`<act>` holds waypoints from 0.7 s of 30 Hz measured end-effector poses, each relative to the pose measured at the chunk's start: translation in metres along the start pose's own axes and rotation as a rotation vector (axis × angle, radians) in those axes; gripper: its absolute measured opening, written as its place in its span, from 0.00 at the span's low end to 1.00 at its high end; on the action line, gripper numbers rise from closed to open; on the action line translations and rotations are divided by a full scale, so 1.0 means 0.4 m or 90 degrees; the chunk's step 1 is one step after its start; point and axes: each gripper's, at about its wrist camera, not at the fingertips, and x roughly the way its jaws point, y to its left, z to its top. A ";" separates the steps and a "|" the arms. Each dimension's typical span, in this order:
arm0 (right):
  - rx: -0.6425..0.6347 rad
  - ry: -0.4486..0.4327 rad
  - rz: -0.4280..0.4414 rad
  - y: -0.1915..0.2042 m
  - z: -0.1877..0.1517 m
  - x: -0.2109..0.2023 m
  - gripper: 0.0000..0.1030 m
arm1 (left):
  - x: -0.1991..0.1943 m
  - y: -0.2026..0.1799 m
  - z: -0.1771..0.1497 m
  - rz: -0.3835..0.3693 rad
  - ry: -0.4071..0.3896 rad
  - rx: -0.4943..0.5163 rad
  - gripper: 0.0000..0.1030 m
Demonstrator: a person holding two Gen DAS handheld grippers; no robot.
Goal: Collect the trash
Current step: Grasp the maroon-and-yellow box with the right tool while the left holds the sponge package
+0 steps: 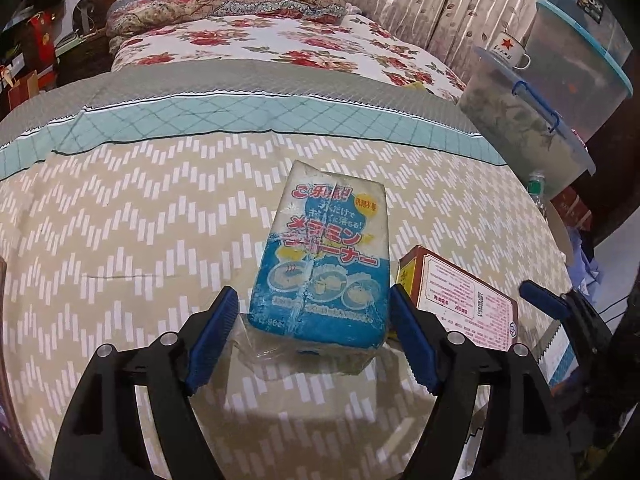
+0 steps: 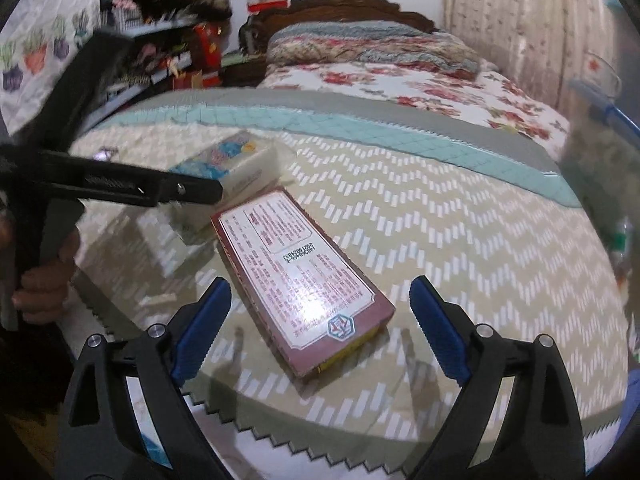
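Observation:
A blue and white wrapped sponge pack [image 1: 324, 264] with Japanese print lies on the zigzag bedspread [image 1: 132, 220]. My left gripper [image 1: 314, 320] is open, its blue pads on either side of the pack's near end, not closed on it. A flat maroon box [image 2: 304, 280] with a white printed label lies to the pack's right; it also shows in the left wrist view [image 1: 464, 300]. My right gripper [image 2: 320, 316] is open, its jaws astride the box's near end. The pack [image 2: 228, 168] shows blurred behind the left gripper's arm [image 2: 120, 188] in the right wrist view.
Beyond the bedspread lie a floral sheet [image 1: 280, 44] and folded quilts [image 1: 224, 0]. Clear plastic storage bins [image 1: 532, 120] with a red-star mug [image 1: 512, 50] stand at the right. A bottle [image 1: 536, 192] stands by the bed's right edge. Clutter fills the left side.

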 end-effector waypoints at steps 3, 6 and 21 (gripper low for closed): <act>0.004 0.023 0.009 -0.002 -0.002 0.022 0.79 | 0.001 0.002 -0.001 0.000 0.002 -0.002 0.71; 0.024 0.019 0.007 -0.010 -0.009 0.017 0.73 | 0.004 0.008 -0.003 0.001 0.003 -0.001 0.72; 0.136 0.023 -0.052 -0.037 -0.067 -0.010 0.69 | 0.024 -0.087 -0.031 0.039 -0.009 0.075 0.59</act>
